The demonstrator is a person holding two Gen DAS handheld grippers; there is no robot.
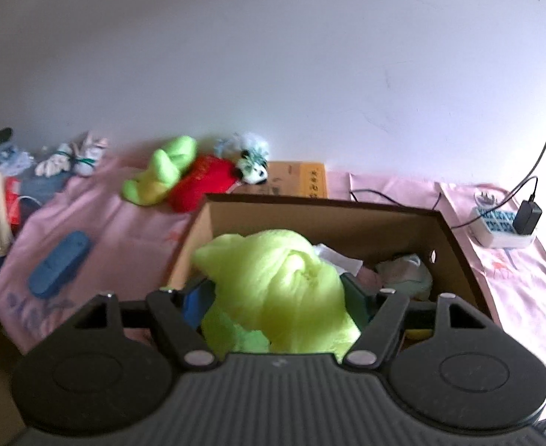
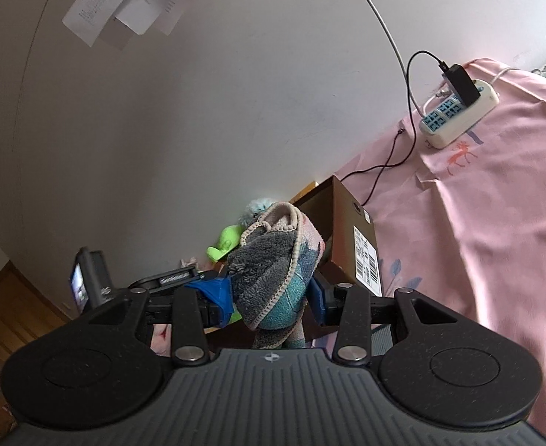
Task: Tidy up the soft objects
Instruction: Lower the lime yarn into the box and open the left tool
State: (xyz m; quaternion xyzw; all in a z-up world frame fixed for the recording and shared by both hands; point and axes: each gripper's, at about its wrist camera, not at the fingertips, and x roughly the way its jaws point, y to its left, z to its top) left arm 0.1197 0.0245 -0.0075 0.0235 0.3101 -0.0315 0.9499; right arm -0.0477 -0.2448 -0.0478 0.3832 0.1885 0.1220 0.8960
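Note:
In the left wrist view my left gripper (image 1: 276, 293) is shut on a lime-green cloth (image 1: 280, 290) and holds it over the open cardboard box (image 1: 455, 245), which has other soft items inside. In the right wrist view my right gripper (image 2: 269, 297) is shut on a folded fuzzy towel (image 2: 273, 260), grey, teal and pink, held in the air left of the same box (image 2: 351, 223). A green plush (image 1: 161, 174), a red plush (image 1: 202, 182) and a panda toy (image 1: 254, 171) lie on the pink sheet behind the box.
A blue case (image 1: 59, 264) lies on the pink sheet (image 1: 116, 230) at left. White rolled socks (image 1: 72, 158) lie by the wall. A power strip (image 1: 503, 226) with a black charger sits at right; it also shows in the right wrist view (image 2: 458, 115).

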